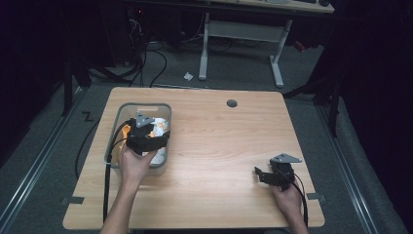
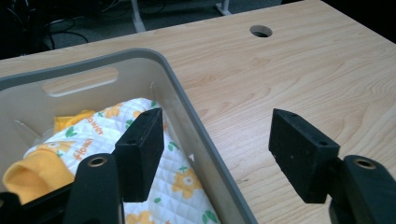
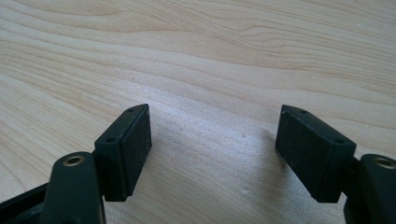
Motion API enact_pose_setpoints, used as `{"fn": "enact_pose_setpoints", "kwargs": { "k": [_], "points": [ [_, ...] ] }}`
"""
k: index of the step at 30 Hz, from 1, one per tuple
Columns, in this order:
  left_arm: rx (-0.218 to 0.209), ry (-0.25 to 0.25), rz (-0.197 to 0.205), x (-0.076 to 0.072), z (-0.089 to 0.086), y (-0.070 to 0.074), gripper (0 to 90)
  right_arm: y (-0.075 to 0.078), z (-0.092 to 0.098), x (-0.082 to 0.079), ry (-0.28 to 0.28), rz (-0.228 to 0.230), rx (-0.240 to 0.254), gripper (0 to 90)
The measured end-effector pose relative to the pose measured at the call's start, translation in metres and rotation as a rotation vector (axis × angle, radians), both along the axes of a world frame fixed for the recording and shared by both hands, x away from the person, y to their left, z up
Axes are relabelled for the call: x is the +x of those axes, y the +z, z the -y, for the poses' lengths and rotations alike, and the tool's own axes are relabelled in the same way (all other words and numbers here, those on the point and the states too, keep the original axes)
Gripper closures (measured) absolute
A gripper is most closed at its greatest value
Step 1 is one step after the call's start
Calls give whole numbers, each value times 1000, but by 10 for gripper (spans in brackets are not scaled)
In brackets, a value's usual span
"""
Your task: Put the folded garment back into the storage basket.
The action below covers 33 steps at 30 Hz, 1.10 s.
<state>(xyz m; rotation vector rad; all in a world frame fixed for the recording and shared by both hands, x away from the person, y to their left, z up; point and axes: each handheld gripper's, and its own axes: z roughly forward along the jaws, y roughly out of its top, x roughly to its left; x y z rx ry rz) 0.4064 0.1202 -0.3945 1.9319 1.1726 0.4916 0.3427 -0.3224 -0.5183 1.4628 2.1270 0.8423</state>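
While the left claw (image 2: 212,154) hangs spread wide over the right wall of the grey bin (image 1: 164,109), with nothing between its jaws, the white and yellow cloth (image 2: 177,184) lies inside the bin, at about 9 o'clock on the surface (image 1: 229,146). It's best to lift straight up, clear of the rim. The right claw (image 3: 212,154) rests spread and empty at about 4 o'clock.

Open left claw (image 2: 217,149) astride grey bin (image 2: 187,100) wall, quilted cloth (image 2: 173,182) inside
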Motion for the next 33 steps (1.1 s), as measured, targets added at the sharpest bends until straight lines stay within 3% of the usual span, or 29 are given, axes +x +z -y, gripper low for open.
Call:
{"fn": "enact_pose_setpoints", "kwargs": {
  "k": [23, 28, 33],
  "points": [
    [-49, -57, 6, -16, 24, -3, 343, 0, 0, 0, 0, 0, 0, 271],
    [-28, -60, 16, -18, 29, -4, 342, 0, 0, 0, 0, 0, 0, 271],
    [-39, -67, 17, -21, 34, -5, 342, 0, 0, 0, 0, 0, 0, 271]
  ]
}}
